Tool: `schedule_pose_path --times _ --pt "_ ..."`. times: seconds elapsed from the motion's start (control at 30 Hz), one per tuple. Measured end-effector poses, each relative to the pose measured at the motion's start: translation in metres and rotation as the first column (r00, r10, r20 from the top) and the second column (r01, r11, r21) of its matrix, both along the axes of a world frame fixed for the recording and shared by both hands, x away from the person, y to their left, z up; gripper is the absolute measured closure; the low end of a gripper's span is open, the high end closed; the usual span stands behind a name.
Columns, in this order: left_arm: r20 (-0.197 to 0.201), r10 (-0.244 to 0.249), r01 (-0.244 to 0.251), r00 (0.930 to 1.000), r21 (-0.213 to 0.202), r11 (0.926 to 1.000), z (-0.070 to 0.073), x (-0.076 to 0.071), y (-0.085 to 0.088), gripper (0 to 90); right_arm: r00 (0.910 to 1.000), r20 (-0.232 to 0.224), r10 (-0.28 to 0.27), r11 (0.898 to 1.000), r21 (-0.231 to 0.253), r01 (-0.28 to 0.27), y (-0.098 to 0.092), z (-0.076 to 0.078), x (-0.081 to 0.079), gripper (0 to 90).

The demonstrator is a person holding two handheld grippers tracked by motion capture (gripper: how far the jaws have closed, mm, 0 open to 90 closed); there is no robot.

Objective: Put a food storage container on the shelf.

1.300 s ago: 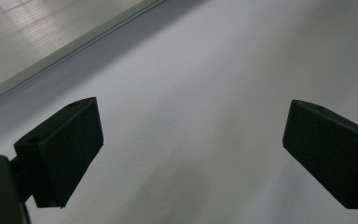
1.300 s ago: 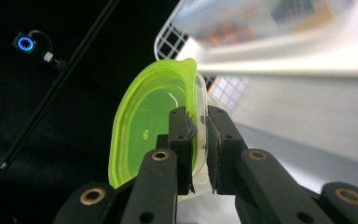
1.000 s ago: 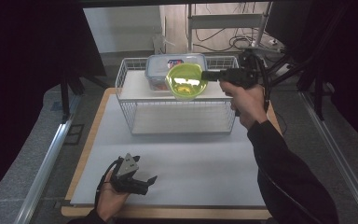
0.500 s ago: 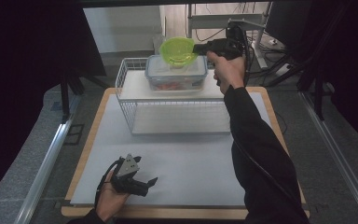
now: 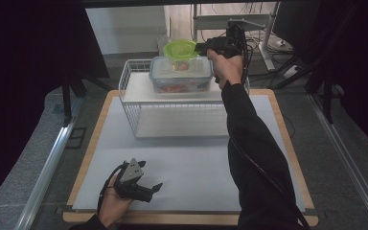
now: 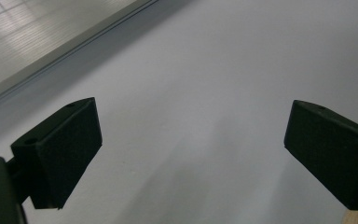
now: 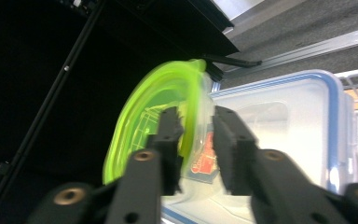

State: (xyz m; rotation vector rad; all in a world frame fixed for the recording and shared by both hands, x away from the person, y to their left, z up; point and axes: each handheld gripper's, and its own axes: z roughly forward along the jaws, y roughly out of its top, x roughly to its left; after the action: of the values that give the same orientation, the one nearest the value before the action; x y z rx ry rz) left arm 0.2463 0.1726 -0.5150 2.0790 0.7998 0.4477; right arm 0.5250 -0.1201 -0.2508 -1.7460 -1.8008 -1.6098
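Observation:
A small clear tub with a lime-green lid [image 5: 179, 49] [image 7: 154, 107] rests on top of a clear food box with a blue-rimmed lid [image 5: 181, 74] [image 7: 284, 121]. That box stands on a white wire rack [image 5: 172, 112] at the far side of the table. My right gripper [image 5: 202, 47] [image 7: 198, 116] reaches in from the right. Its jaws have just been opening and stand open, with the tub's rim between them and a gap on one side. My left gripper [image 5: 151, 189] [image 6: 191, 154] lies near the table's front edge, open and holding nothing, over the white mat [image 6: 205, 74].
The white mat [image 5: 196, 163] covers a wooden board [image 5: 287, 143]. An open stretch of mat lies between the rack and my left hand. Black stands, cables and a metal frame crowd the space behind the rack [image 5: 249, 28]. A metal rail [image 5: 48, 167] runs along the left.
My right gripper carried the green-lidded tub away from me and up, from in front of the food box onto its lid, and its jaws parted. The left gripper stayed put.

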Motion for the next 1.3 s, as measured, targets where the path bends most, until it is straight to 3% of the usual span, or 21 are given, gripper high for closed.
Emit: schedule_pose_path --times 0.1,0.13,0.17,0.23,0.33,0.4,0.47,0.6,0.67,0.7,0.8,0.83,0.87,0.9,0.97,1.03,1.07,1.1,1.2,1.3 --pt "0.000 -0.003 0.003 1.0000 0.005 1.0000 0.000 0.000 -0.001 3.8 0.9986 0.048 0.024 0.999 -0.050 -0.022 -0.002 0.000 -0.002 54.3" --pt "0.000 -0.003 0.003 1.0000 0.005 1.0000 0.000 0.000 -0.001 3.8 0.9986 0.048 0.024 0.999 -0.050 -0.022 -0.002 0.000 -0.002 54.3" --pt "0.000 -0.004 0.004 1.0000 0.006 1.0000 -0.001 0.000 -0.001 3.8 0.9964 0.064 0.055 0.998 -0.048 -0.051 -0.005 -0.001 -0.004 46.6" --pt "-0.002 -0.006 0.006 1.0000 0.010 0.9999 -0.001 0.000 -0.002 3.7 0.9932 0.082 0.083 0.995 -0.063 -0.078 -0.008 -0.002 -0.009 39.6" --pt "-0.001 -0.006 0.006 1.0000 0.013 0.9999 -0.001 0.000 -0.002 3.8 0.9837 0.120 0.134 0.988 -0.089 -0.123 -0.013 -0.002 -0.018 32.5" --pt "0.001 -0.007 0.007 1.0000 0.017 0.9998 -0.001 0.000 -0.003 3.8 0.9754 0.156 0.155 0.982 -0.133 -0.135 -0.015 -0.002 -0.026 29.9" --pt "0.001 -0.007 0.007 1.0000 0.018 0.9998 -0.001 -0.001 -0.003 3.8 0.9614 0.204 0.185 0.972 -0.184 -0.148 -0.019 -0.004 -0.039 27.4" --pt "0.002 -0.012 0.012 0.9999 0.022 0.9997 -0.001 -0.001 -0.004 3.7 0.9379 0.235 0.255 0.951 -0.239 -0.198 -0.027 -0.018 -0.063 23.9" --pt "0.002 -0.011 0.011 0.9999 0.022 0.9997 -0.001 -0.001 -0.004 3.8 0.9327 0.245 0.265 0.946 -0.253 -0.202 -0.030 -0.022 -0.070 23.4" --pt "0.003 -0.012 0.012 0.9999 0.025 0.9996 -0.002 -0.001 -0.004 3.8 0.9214 0.261 0.288 0.936 -0.281 -0.213 -0.035 -0.030 -0.082 22.1" --pt "0.003 -0.013 0.013 0.9999 0.025 0.9996 -0.002 -0.001 -0.005 3.7 0.9007 0.294 0.319 0.918 -0.333 -0.217 -0.043 -0.045 -0.104 20.3" --pt "0.002 -0.016 0.015 0.9999 0.025 0.9996 -0.002 -0.001 -0.005 3.7 0.8953 0.302 0.327 0.911 -0.351 -0.215 -0.046 -0.050 -0.110 19.3" --pt "0.002 -0.016 0.015 0.9999 0.025 0.9996 -0.002 -0.001 -0.005 3.7 0.8953 0.302 0.327 0.911 -0.351 -0.215 -0.046 -0.050 -0.110 19.3" --pt "0.001 -0.015 0.015 0.9999 0.027 0.9995 -0.002 -0.001 -0.005 3.7 0.8833 0.317 0.345 0.900 -0.377 -0.217 -0.049 -0.058 -0.121 18.0" --pt "-0.001 -0.014 0.014 0.9999 0.027 0.9995 -0.002 -0.001 -0.006 3.7 0.8732 0.328 0.360 0.891 -0.398 -0.218 -0.054 -0.070 -0.135 16.0" --pt "0.000 -0.014 0.014 0.9999 0.029 0.9995 -0.002 -0.001 -0.005 3.7 0.8615 0.346 0.371 0.885 -0.413 -0.215 -0.058 -0.081 -0.147 14.5" --pt "0.000 -0.014 0.014 0.9999 0.029 0.9995 -0.002 -0.001 -0.005 3.7 0.8615 0.346 0.371 0.885 -0.413 -0.215 -0.058 -0.081 -0.147 14.5" --pt "0.000 -0.013 0.013 0.9999 0.030 0.9995 -0.002 -0.001 -0.005 3.7 0.8524 0.359 0.380 0.877 -0.434 -0.208 -0.062 -0.091 -0.159 12.0" --pt "0.000 -0.013 0.013 0.9999 0.030 0.9995 -0.003 -0.001 -0.005 3.7 0.8377 0.384 0.388 0.868 -0.457 -0.192 -0.067 -0.107 -0.174 9.0" --pt "0.000 -0.014 0.014 0.9999 0.032 0.9994 -0.003 -0.001 -0.006 3.7 0.8322 0.391 0.393 0.861 -0.474 -0.183 -0.070 -0.117 -0.183 7.8"
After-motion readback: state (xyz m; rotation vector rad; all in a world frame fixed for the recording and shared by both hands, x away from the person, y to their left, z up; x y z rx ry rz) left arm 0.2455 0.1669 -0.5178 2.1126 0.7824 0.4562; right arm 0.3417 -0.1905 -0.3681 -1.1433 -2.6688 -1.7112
